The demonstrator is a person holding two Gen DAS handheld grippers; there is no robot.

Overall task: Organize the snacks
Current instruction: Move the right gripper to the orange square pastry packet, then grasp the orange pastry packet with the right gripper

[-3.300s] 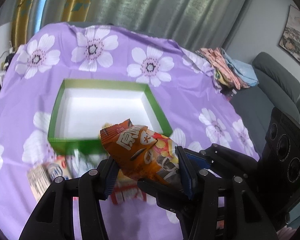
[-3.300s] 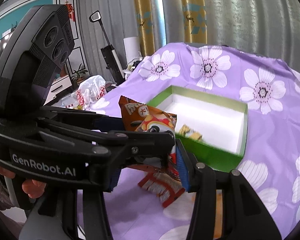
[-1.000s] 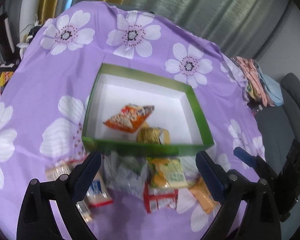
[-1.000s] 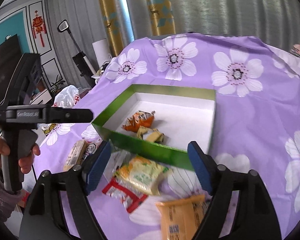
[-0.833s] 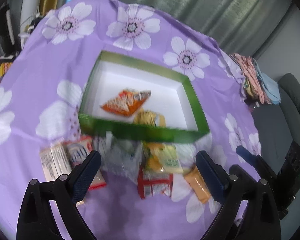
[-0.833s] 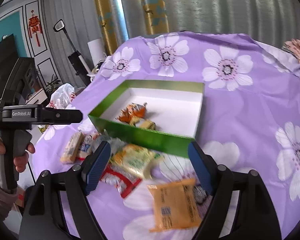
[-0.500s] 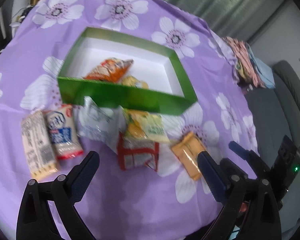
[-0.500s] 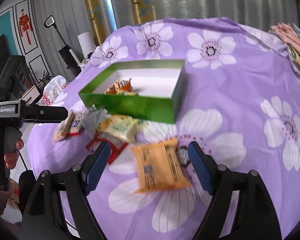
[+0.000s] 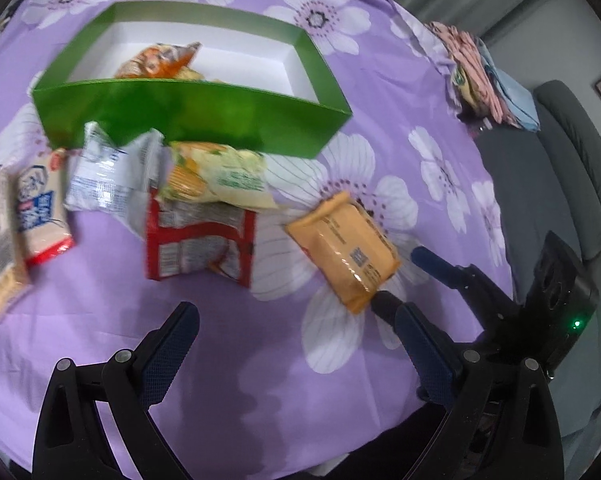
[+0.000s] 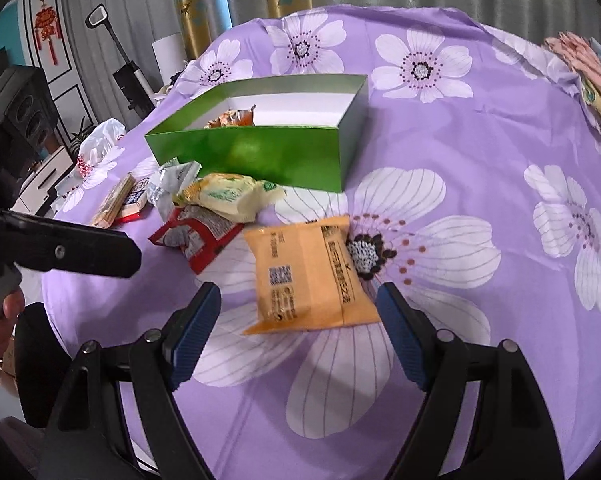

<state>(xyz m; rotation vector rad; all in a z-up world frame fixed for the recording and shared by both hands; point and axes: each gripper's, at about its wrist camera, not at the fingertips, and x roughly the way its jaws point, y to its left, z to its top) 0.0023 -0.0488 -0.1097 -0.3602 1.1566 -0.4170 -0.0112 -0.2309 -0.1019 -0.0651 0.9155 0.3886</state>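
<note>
A green box with a white inside stands on the purple flowered cloth and holds an orange snack bag. In front of it lie loose snacks: an orange-yellow packet, a red and white packet, a pale yellow-green packet, a silver-white packet and two biscuit packs at the left. My left gripper is open and empty, low over the cloth. My right gripper is open, its fingers either side of the orange-yellow packet's near end.
A pile of folded clothes lies at the cloth's far right edge. A grey sofa stands to the right. A white plastic bag and a stand-up vacuum are off the table at the left.
The left gripper has dropped the orange snack bag into the box and opened. Both grippers have pulled back and come down low; the right one has closed in on the orange-yellow packet.
</note>
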